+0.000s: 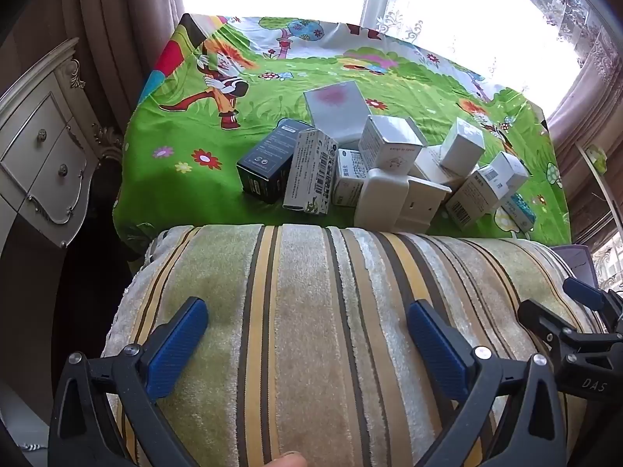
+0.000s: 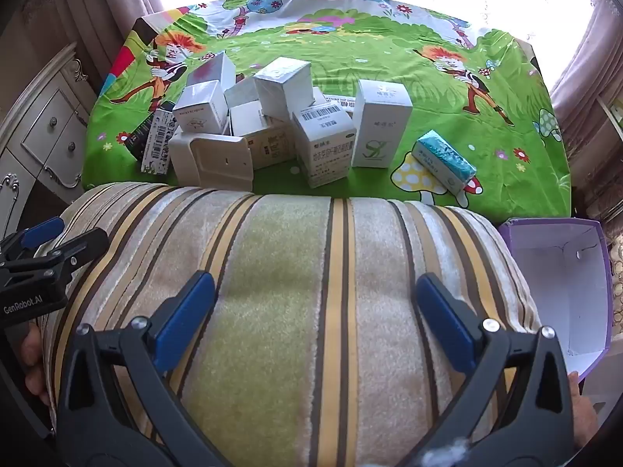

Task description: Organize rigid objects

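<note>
Currently both tools stand fully spread and empty: left gripper (image 1: 307,334) and right gripper (image 2: 315,311) hover over a striped cushion (image 2: 272,272), angled steeply down. Ahead of both, beyond the cushion, the pile of small boxes (image 2: 249,124) lies on the green cartoon cloth (image 2: 447,89); a teal carton (image 2: 446,161), long axis diagonal, lies ahead-right, nearer the right gripper. A purple open box (image 2: 564,280) sits just right of it, by a bright window

Table under cartoon-print green cloth (image 2: 447,89), jumbled small boxes (image 2: 272,124), teal packet (image 2: 447,161)
</note>
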Demonstrator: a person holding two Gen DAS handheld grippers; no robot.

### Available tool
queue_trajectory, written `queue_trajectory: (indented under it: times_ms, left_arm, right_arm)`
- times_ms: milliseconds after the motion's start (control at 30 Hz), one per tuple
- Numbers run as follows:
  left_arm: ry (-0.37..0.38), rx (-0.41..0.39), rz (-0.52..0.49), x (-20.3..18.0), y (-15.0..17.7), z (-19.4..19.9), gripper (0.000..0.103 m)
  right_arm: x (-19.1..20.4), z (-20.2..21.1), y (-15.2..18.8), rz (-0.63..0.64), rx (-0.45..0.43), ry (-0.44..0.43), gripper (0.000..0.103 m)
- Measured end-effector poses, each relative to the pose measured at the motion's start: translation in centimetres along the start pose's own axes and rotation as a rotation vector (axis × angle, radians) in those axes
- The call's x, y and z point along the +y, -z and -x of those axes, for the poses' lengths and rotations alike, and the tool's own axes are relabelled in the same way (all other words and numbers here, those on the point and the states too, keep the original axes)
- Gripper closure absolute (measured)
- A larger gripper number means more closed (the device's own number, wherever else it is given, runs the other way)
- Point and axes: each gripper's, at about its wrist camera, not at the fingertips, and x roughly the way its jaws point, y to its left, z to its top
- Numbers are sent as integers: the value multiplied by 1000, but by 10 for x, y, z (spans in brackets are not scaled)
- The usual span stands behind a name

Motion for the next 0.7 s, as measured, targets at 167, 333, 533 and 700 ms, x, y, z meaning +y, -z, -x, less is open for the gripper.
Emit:
queue_trajectory:
  times_ms: [167,333,533,700]
  left_arm:
    - [-4,0,-6,6,-1,1,0]
    - [-18,4,-3,-3,-1,-3,0]
    - [-15,5,0,-5,-3,-7,0]
    - [-13,2,-2,-2,0,-2,0]
  right_arm:
    - [-1,0,1,1,3,-1,0]
    - [-1,1,0,3,8,4,0]
    - [0,-1,-1,4,18,7,0]
    - [0,-2,-1,4,19,7,0]
